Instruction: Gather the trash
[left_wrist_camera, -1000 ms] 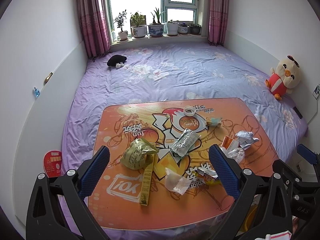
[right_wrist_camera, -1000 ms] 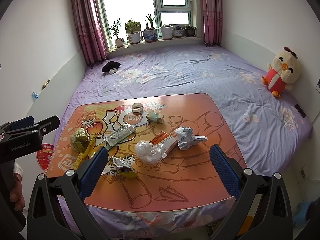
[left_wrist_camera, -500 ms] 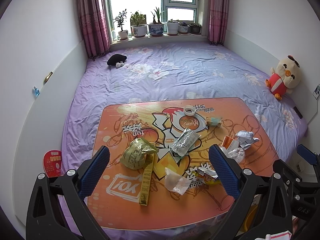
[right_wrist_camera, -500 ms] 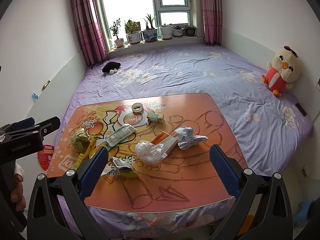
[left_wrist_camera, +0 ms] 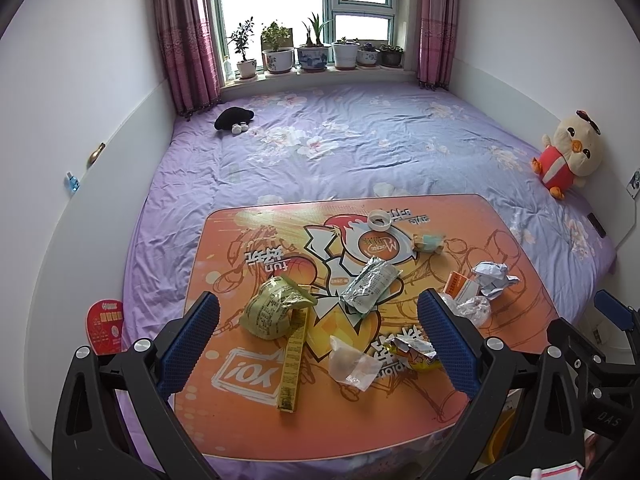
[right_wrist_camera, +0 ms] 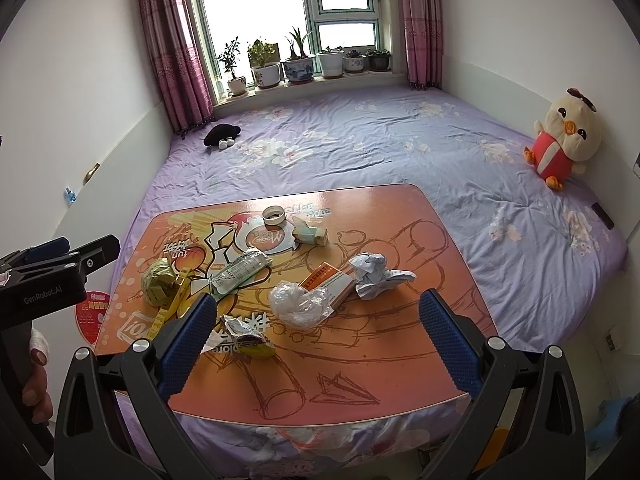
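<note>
Trash lies scattered on an orange cartoon-print table (left_wrist_camera: 248,248) (right_wrist_camera: 400,364). In the left wrist view I see a green crumpled bag (left_wrist_camera: 274,312), a yellow strip (left_wrist_camera: 294,360), a silver pouch (left_wrist_camera: 370,290), a clear plastic scrap (left_wrist_camera: 352,364), a yellow foil wrapper (left_wrist_camera: 412,350) and crumpled white paper (left_wrist_camera: 492,278). The right wrist view shows a clear plastic wad (right_wrist_camera: 298,304), an orange-and-white box (right_wrist_camera: 326,282), white paper (right_wrist_camera: 372,274) and the foil wrapper (right_wrist_camera: 246,336). My left gripper (left_wrist_camera: 318,342) and right gripper (right_wrist_camera: 318,334) both hang open above the table's near edge, holding nothing.
A tape roll (left_wrist_camera: 379,219) and a small teal box (left_wrist_camera: 428,242) sit farther back on the table. The table stands on a purple bed (left_wrist_camera: 360,148) with a chick plush (left_wrist_camera: 568,152) at right and a black item (left_wrist_camera: 234,118) near the window. Potted plants (left_wrist_camera: 312,50) line the sill.
The right wrist view has shifted slightly, with the table a little lower in frame. The trash has not moved and both grippers stay open.
</note>
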A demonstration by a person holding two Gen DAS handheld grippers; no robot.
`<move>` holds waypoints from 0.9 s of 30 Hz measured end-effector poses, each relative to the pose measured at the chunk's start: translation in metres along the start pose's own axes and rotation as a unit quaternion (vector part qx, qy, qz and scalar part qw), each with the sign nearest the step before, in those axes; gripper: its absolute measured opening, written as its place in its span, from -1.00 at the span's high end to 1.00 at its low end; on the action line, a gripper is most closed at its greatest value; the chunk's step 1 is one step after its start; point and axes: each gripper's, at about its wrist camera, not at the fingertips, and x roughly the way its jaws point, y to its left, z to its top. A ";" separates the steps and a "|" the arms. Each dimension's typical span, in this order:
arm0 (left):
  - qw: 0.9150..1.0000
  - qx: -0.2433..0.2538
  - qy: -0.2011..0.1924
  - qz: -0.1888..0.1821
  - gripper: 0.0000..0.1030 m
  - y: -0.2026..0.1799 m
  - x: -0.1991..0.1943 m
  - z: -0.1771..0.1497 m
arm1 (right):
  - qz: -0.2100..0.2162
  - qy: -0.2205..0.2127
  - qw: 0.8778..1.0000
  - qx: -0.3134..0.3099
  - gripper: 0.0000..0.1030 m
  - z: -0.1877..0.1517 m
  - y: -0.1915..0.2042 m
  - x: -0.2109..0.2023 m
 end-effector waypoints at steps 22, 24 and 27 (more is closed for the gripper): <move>1.000 -0.001 0.006 0.000 -0.91 -0.003 0.006 0.000 | 0.004 0.005 1.000 0.005 -0.95 -0.001 -0.001 0.007; 1.000 -0.001 0.006 0.000 -0.91 -0.003 0.006 0.000 | 0.004 0.004 1.000 0.005 -0.95 -0.001 -0.001 0.007; 1.000 -0.003 0.007 -0.004 -0.91 -0.002 0.008 -0.001 | 0.005 0.001 1.000 0.005 -0.95 -0.002 0.000 0.009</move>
